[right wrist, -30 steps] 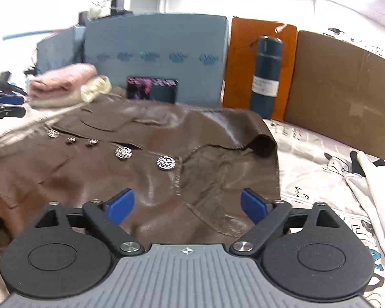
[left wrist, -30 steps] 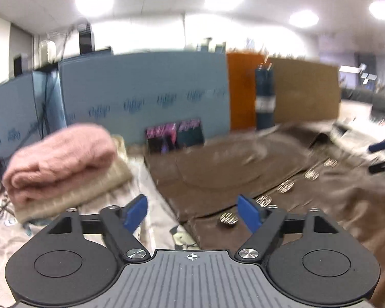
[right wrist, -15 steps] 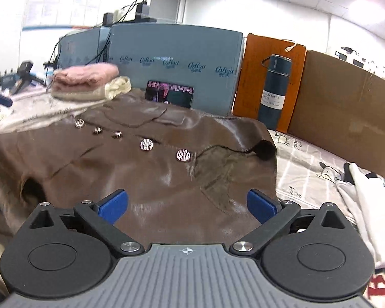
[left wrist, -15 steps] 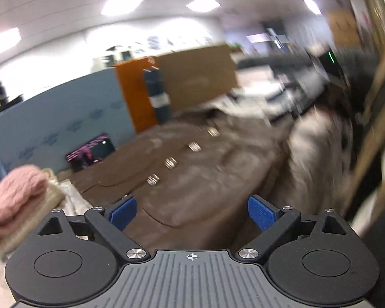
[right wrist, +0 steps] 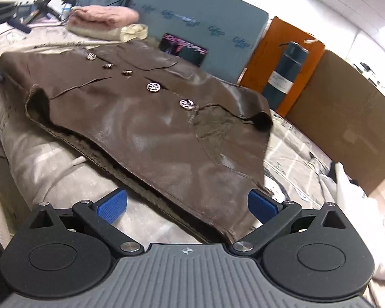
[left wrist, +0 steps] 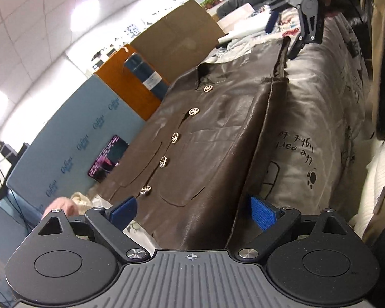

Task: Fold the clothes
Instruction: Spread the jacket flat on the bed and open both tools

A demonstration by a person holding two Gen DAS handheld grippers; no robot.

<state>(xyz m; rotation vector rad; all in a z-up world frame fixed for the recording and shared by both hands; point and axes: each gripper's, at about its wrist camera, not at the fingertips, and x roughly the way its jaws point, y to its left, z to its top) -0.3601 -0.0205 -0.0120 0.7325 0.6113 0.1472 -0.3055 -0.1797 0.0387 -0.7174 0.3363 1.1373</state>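
On the cloth-covered worktop [right wrist: 51,169] lies the jacket [right wrist: 146,128], brown, glossy like leather, spread flat with its buttoned front up and a row of metal buttons [right wrist: 153,86] down the middle. Its near hem hangs just over the worktop's front edge. The left claw [left wrist: 192,211] stands wide at one end of that hem, nothing pressed between its pads; the right claw [right wrist: 187,204] is wide too, empty, at the other end by the collar side. I judge the jacket fairly heavy and stiffish: it should hold a crease poorly and slide on its shiny face, while the fuzzy lining showing at the edge ought to give better grip. Best hold looks like the thick seamed hem or side edges, pinching both layers, clear of the buttons. A folded pink knit [right wrist: 102,16] sits at the far end.
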